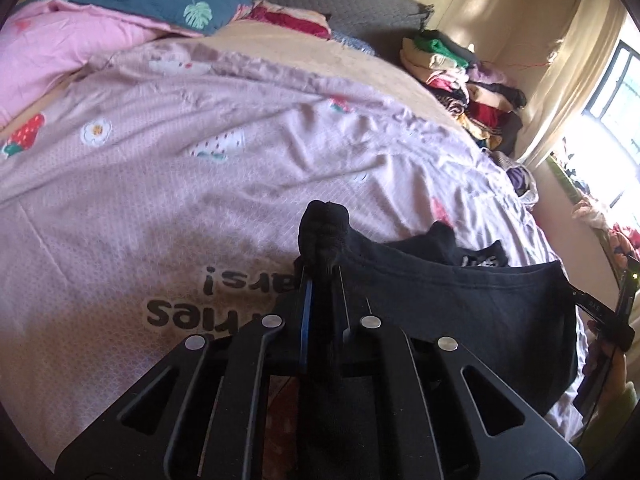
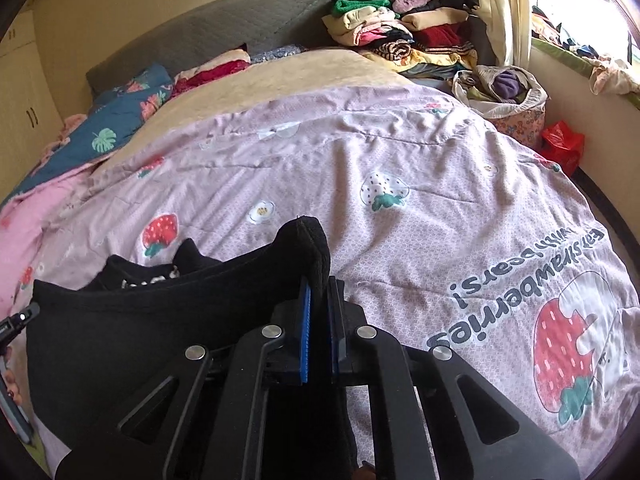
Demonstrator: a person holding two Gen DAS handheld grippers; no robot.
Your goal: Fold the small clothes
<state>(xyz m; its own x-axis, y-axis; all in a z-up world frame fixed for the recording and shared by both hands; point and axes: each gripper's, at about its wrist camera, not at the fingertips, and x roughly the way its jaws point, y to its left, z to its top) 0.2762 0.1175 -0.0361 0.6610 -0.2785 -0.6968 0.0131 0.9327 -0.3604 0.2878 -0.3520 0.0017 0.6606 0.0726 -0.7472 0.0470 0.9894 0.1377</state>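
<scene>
A small black garment (image 1: pixel 460 300) hangs stretched between both grippers over the pink strawberry-print bed cover (image 1: pixel 200 160). My left gripper (image 1: pixel 323 272) is shut on a bunched corner of it, the cloth poking up past the fingertips. In the right wrist view the same black garment (image 2: pixel 140 320) spreads to the left, with white print near its neckline. My right gripper (image 2: pixel 318 292) is shut on its other corner, the fabric folded over between the blue pads. The right gripper and a hand show at the right edge of the left wrist view.
A pile of folded clothes (image 2: pixel 404 36) sits at the far right of the bed by the curtain. A basket of laundry (image 2: pixel 508 96) and a red bag (image 2: pixel 562 144) stand beside the bed. A blue leaf-print quilt (image 1: pixel 168 0) and pink blanket (image 1: pixel 52 48) lie at the head.
</scene>
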